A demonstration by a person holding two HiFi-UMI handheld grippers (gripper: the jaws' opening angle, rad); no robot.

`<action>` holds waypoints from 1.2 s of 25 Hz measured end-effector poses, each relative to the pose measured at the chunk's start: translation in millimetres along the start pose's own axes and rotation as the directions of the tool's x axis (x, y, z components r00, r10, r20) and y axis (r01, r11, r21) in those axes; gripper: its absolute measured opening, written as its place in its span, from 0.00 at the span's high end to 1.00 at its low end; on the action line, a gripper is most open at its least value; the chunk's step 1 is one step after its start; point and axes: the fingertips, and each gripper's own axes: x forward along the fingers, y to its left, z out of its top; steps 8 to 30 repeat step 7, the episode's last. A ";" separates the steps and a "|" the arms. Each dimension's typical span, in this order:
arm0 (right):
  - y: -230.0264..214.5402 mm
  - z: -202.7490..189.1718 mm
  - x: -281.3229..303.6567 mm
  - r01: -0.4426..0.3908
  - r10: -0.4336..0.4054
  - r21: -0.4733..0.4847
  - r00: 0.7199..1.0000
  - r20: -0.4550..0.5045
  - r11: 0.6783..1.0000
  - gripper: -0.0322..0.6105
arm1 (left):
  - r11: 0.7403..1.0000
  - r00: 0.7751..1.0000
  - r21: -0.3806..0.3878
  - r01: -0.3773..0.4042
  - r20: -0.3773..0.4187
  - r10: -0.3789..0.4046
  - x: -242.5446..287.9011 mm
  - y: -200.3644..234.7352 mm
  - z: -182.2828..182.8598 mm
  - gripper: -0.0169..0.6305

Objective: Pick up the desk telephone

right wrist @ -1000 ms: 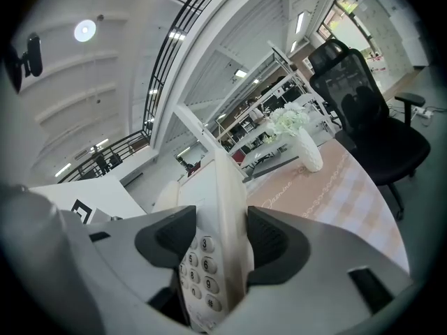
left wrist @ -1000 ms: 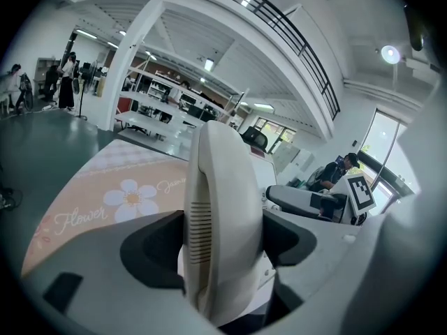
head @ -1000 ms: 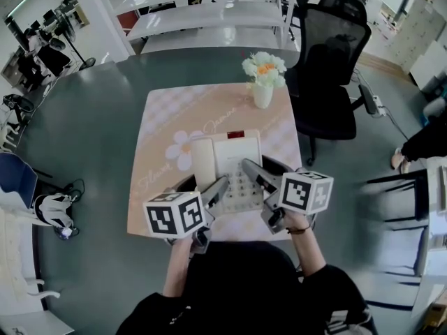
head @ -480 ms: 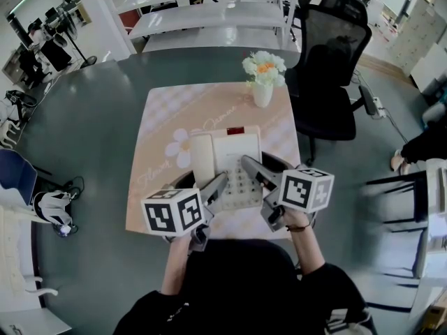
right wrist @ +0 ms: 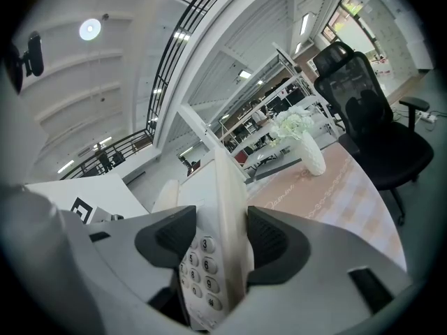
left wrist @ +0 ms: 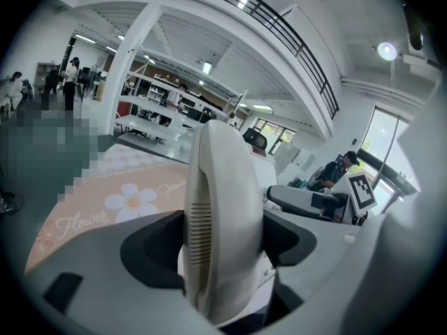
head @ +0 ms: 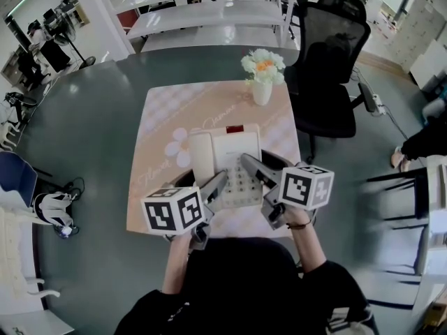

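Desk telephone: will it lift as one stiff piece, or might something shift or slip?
The desk telephone looks like hard moulded plastic, so probably rigid and light. The left tool clamps the handset, which likely only rests on the phone and could lift off alone. The right tool pinches a thin smooth edge beside the keypad; it may slip.

Bare mat (head: 159,125) left of the telephone (head: 235,151) — flower vase (head: 262,91) stands beyond, chair (head: 328,61) right.

The desk telephone (head: 234,158) sits mid-mat (head: 166,114) on the table (head: 91,124); the left gripper (head: 218,184) clasps its handset (head: 201,158) at the left, the right gripper (head: 250,167) its near right edge; the flower vase (head: 262,84) stands behind, the chair (head: 334,75) beyond the table's right.
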 end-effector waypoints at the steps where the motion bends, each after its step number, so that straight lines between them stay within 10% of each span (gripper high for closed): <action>1: 0.4 0.2 0.2 0.000 0.000 0.000 1.000 0.000 1.000 0.61 | 1.000 1.000 -0.001 0.001 -0.001 -0.001 -0.1 0.2 0.1 0.47; 30: -1.8 0.4 -0.4 -0.001 0.001 -0.001 1.000 0.001 1.000 0.61 | 1.000 1.000 0.000 0.000 0.001 0.000 2.1 -0.4 -0.3 0.47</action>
